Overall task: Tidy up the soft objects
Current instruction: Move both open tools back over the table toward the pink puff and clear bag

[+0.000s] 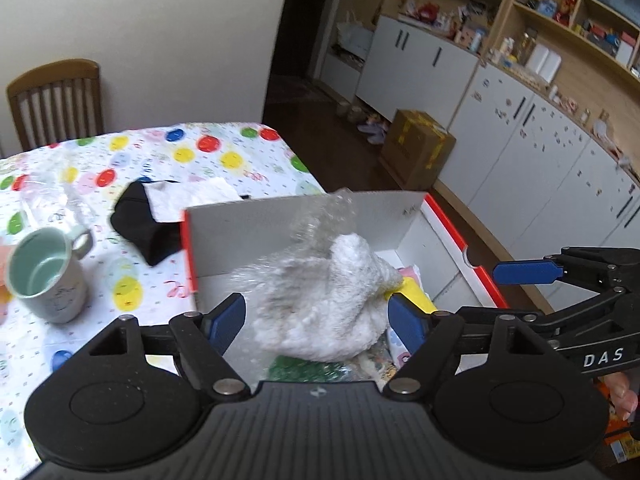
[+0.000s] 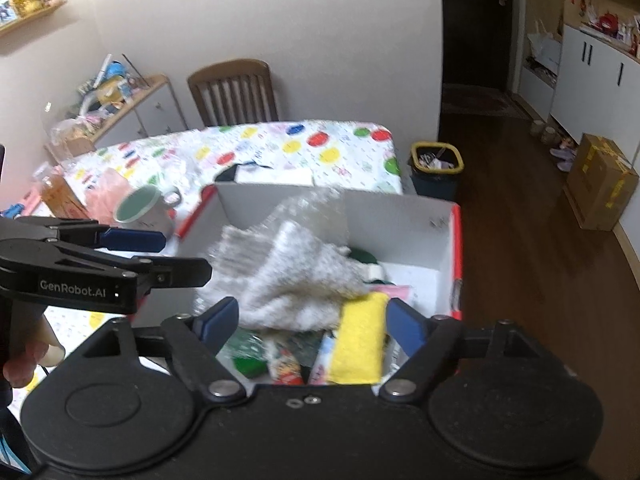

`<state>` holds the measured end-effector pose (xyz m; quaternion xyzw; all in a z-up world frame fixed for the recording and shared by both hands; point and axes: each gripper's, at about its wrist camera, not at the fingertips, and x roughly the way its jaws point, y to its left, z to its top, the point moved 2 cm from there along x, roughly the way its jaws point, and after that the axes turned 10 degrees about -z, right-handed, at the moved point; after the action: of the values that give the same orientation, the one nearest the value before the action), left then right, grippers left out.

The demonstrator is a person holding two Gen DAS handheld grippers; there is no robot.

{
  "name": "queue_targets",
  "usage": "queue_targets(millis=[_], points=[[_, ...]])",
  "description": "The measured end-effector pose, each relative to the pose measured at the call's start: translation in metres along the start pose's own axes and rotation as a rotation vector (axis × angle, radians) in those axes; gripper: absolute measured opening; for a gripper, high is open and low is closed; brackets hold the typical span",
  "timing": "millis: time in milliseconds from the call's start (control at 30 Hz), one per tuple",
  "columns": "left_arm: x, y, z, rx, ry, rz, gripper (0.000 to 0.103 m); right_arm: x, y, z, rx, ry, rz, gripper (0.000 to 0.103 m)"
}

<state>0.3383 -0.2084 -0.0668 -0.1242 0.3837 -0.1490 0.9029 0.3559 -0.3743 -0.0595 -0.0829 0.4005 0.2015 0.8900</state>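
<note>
A white fluffy towel in clear plastic wrap (image 1: pixel 324 300) lies blurred over the open red-and-white box (image 1: pixel 304 216), also in the right wrist view (image 2: pixel 296 284). My left gripper (image 1: pixel 320 320) is open above the box, jaws wide on either side of the towel, not touching it. My right gripper (image 2: pixel 312 322) is open over the box (image 2: pixel 400 208) too. A yellow sponge (image 2: pixel 360 340) and other soft items lie inside. A black cloth (image 1: pixel 140 220) and white cloth (image 1: pixel 188 196) lie on the table behind the box.
A pale green mug (image 1: pixel 48 276) stands on the spotted tablecloth (image 1: pixel 180 152) left of the box. A wooden chair (image 1: pixel 56 100) stands at the far end. A bin (image 2: pixel 438 172) and a cardboard box (image 2: pixel 600 180) stand on the floor.
</note>
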Motion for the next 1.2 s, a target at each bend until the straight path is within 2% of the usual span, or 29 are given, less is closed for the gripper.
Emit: queue_targets(millis=[333,400,467,567,733,833,1000,1100,1200], points=[[-0.055,0.034,-0.006,-0.030,-0.085,0.063,0.086,-0.012,0.051,0.024,-0.063,-0.067,0.087,0.098],[-0.065,0.043,-0.008,-0.035,-0.104,0.075,0.094,-0.011,0.062,0.030,-0.072,-0.071,0.102,0.098],[-0.075,0.054,-0.009,-0.038,-0.122,0.074,0.095,-0.009,0.073,0.036,-0.081,-0.075,0.107,0.099],[-0.087,0.073,-0.009,-0.046,-0.127,0.082,0.103,-0.004,0.089,0.047,-0.084,-0.075,0.099,0.099],[-0.102,0.110,-0.009,-0.077,-0.168,0.127,0.103,0.009,0.114,0.066,-0.073,-0.071,0.097,0.099],[-0.108,0.134,-0.006,-0.081,-0.181,0.169,0.103,0.021,0.131,0.080,-0.062,-0.060,0.103,0.099],[-0.113,0.179,-0.001,-0.113,-0.202,0.282,0.103,0.047,0.157,0.105,-0.044,-0.033,0.108,0.099],[-0.108,0.199,0.000,-0.083,-0.210,0.341,0.103,0.065,0.174,0.121,-0.043,-0.012,0.118,0.099],[-0.101,0.219,0.001,-0.068,-0.218,0.363,0.103,0.084,0.192,0.139,-0.053,0.012,0.132,0.099]])
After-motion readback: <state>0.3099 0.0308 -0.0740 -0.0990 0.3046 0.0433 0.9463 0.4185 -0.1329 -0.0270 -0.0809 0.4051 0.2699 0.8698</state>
